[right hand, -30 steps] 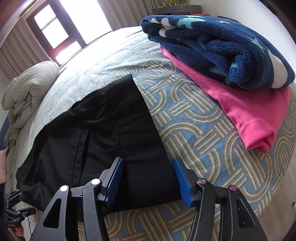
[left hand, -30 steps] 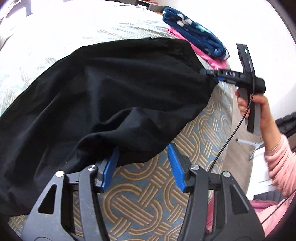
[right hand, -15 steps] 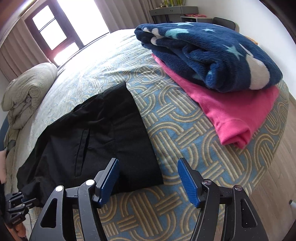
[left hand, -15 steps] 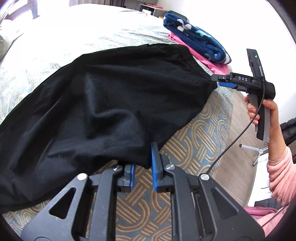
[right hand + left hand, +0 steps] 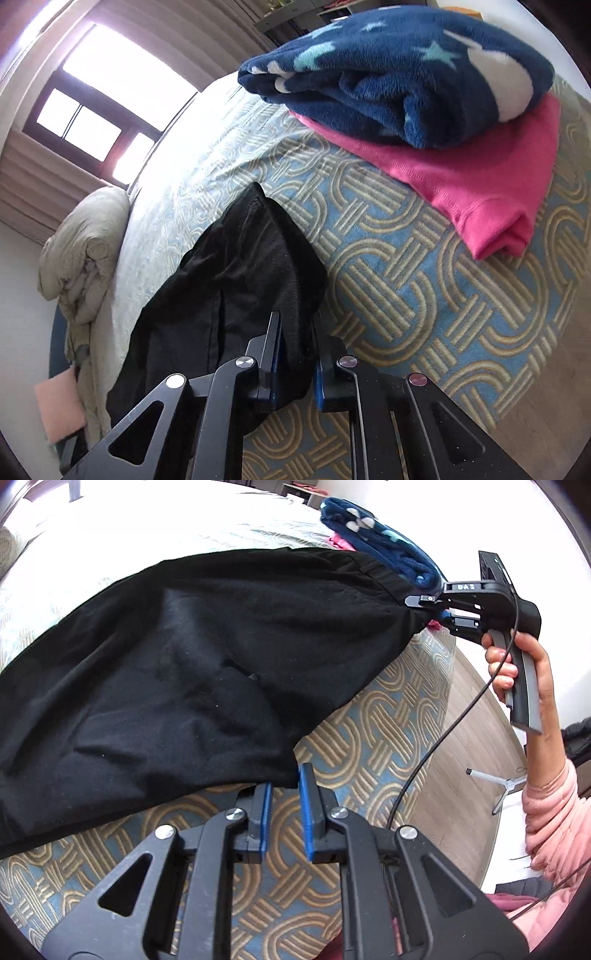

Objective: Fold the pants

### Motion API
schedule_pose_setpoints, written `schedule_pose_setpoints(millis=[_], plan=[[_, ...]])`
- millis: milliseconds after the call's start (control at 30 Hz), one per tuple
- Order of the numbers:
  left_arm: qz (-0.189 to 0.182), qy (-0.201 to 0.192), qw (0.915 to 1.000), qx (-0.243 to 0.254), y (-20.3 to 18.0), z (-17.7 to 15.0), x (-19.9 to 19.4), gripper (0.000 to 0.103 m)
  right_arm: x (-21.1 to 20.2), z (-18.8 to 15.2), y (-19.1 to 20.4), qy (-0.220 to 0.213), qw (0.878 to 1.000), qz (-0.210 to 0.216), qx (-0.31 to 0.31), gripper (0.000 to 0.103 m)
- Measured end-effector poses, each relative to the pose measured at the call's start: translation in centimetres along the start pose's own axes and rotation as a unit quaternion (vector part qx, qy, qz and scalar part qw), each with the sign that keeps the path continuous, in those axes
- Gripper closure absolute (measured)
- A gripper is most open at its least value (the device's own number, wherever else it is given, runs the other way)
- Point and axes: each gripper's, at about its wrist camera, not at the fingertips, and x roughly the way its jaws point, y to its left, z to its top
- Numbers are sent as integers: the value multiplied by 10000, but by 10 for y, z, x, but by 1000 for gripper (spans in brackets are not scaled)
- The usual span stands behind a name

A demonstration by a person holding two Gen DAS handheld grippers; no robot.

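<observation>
Black pants lie spread on a bed with a blue and gold patterned cover. My left gripper is shut on the near edge of the pants. In the left wrist view my right gripper pinches a corner of the pants at the right and holds it off the bed. In the right wrist view the right gripper is shut on bunched black pants, which trail away to the left.
A folded navy star blanket sits on a folded pink garment at the bed's far right corner. A rumpled beige duvet lies at the head end. Wooden floor and a white tripod are right of the bed.
Both grippers went from open to shut on the pants' edge. The right gripper has lifted its corner off the bed.
</observation>
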Motion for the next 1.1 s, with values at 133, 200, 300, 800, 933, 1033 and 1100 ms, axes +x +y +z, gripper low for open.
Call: schedule_pose_setpoints(millis=[133, 200, 300, 800, 933, 1033, 1100], plan=[[60, 127, 9999, 2, 0, -8, 13, 88, 13, -3, -13, 238, 9974, -683, -21, 72], [2, 144, 9997, -178, 5, -11, 14, 88, 17, -4, -20, 165, 9969, -769, 19, 66], [-128, 18, 9993, -351, 14, -15, -1, 88, 4, -6, -11, -39, 9910, -1327, -154, 54], [1387, -1296, 9366, -2946, 194, -120, -144, 70, 25, -130, 210, 485, 9403, -225, -3363, 53], [1906, -1507, 9004, -3608, 239, -165, -173, 67, 46, -186, 264, 1140, 8959, 322, -4281, 54], [2058, -1656, 8836, -3867, 260, -188, -185, 61, 62, -224, 290, 2140, 8631, 1086, -4445, 53], [2171, -1713, 8750, -3974, 274, -196, -192, 60, 69, -244, 309, 2454, 8425, 1418, -4582, 53]])
